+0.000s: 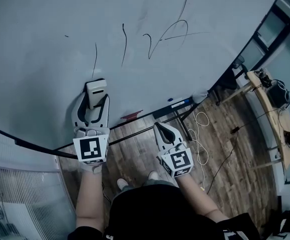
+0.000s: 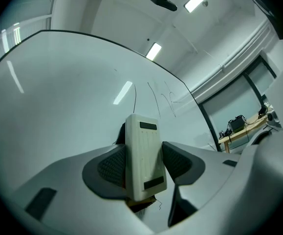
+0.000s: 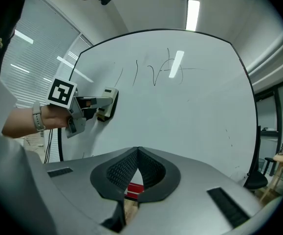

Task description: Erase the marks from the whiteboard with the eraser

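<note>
Cool light came from ceiling strip lights (image 3: 192, 13) overhead, and these showed as pale glare streaks on the glossy whiteboard (image 2: 58, 106), which was otherwise evenly and rather dimly lit, grey-blue in the head view. The eraser (image 2: 143, 155) threw a small dark shadow onto the board at its left side. Both gripper views were strongly fisheye, with the board's edge bowed, the corners black and the nearest foreground soft, while the head view was fairly sharp but bent at its borders.
</note>
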The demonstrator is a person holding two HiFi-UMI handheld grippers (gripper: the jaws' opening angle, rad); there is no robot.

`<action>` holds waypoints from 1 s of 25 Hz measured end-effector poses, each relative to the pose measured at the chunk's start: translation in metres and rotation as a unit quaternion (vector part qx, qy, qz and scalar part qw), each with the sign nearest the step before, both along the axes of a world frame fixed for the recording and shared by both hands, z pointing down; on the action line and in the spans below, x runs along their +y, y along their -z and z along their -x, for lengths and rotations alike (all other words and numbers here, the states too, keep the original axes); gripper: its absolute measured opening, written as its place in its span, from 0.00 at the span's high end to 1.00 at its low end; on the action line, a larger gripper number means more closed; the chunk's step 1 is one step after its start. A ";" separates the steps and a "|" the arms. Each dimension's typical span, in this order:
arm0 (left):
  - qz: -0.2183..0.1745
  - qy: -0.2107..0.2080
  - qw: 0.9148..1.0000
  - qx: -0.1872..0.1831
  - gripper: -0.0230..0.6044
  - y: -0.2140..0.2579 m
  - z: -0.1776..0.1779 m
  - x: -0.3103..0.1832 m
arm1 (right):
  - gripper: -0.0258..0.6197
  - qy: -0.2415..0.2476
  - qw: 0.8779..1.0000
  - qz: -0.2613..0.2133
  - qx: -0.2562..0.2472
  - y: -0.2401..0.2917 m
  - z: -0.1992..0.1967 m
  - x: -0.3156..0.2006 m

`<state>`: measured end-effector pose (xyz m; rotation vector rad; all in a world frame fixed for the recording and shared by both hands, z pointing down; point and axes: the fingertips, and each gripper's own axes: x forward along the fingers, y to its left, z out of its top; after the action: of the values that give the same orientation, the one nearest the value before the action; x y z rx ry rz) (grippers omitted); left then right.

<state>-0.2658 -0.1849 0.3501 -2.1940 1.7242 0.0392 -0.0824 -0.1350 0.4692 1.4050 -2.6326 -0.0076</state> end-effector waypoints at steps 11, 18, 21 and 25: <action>-0.085 -0.002 0.996 -0.007 0.56 0.092 -0.014 -0.006 | 0.92 -0.018 1.000 -0.022 -0.006 0.022 -0.023 -0.003; -0.111 -0.014 0.994 -0.005 0.56 0.137 -0.037 -0.013 | 0.92 -0.030 0.999 -0.036 -0.012 0.038 -0.036 -0.005; -0.116 -0.027 0.993 0.019 0.56 0.161 -0.051 -0.014 | 0.92 -0.038 0.998 -0.039 -0.014 0.043 -0.043 -0.005; -0.130 -0.037 0.991 -0.007 0.56 0.180 -0.068 -0.021 | 0.92 -0.049 0.998 -0.040 -0.015 0.045 -0.051 -0.003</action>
<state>-0.1982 -0.2057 0.1703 -2.0588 1.5325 0.2531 -0.0319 -0.1383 0.4246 1.5705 -2.6117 -0.0813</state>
